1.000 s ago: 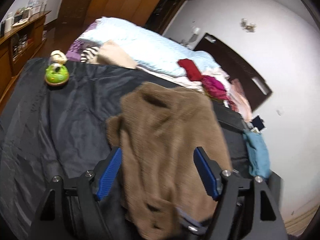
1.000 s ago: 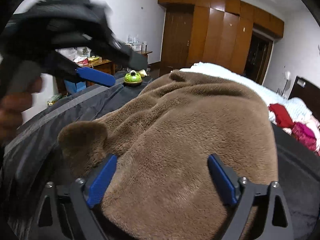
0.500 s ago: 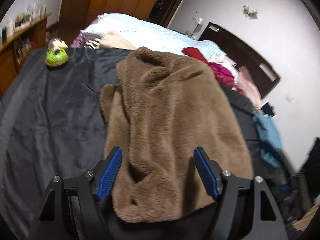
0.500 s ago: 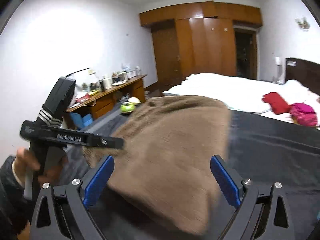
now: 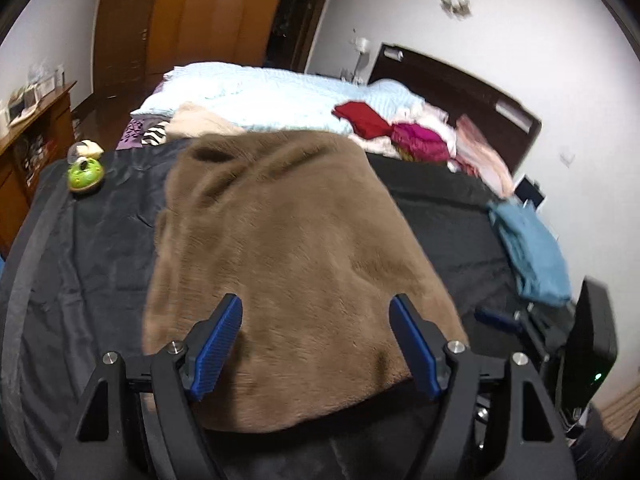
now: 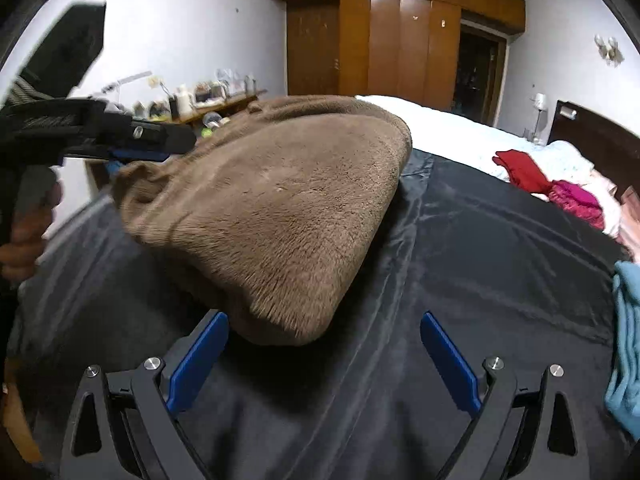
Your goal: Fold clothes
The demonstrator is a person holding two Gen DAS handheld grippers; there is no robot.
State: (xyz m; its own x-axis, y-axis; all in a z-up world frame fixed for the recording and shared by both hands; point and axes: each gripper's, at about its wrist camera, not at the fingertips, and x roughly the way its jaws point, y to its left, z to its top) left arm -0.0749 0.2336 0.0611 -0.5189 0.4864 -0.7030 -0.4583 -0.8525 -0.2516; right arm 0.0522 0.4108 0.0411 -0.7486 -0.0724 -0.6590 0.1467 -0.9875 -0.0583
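A brown fleece garment (image 5: 288, 264) lies folded on the dark grey bed cover (image 5: 92, 256). My left gripper (image 5: 316, 344) is open, its blue fingers spread over the garment's near edge, holding nothing. In the right wrist view the garment (image 6: 276, 216) is a rounded pile on the cover (image 6: 480, 264). My right gripper (image 6: 324, 360) is open and empty, just in front of the garment's near corner. The left gripper (image 6: 132, 140) shows at the left of that view, held in a hand beside the garment's far side.
A green toy (image 5: 85, 174) sits at the cover's far left corner. A light blue quilt (image 5: 272, 96), red (image 5: 360, 118) and pink clothes (image 5: 420, 140) lie beyond. A blue garment (image 5: 532, 252) lies at the right edge. A wooden desk (image 6: 212, 108) stands at the left wall.
The brown garment went from held up and draped to lying flat and folded on the cover. Both grippers have pulled back from it and stayed open.
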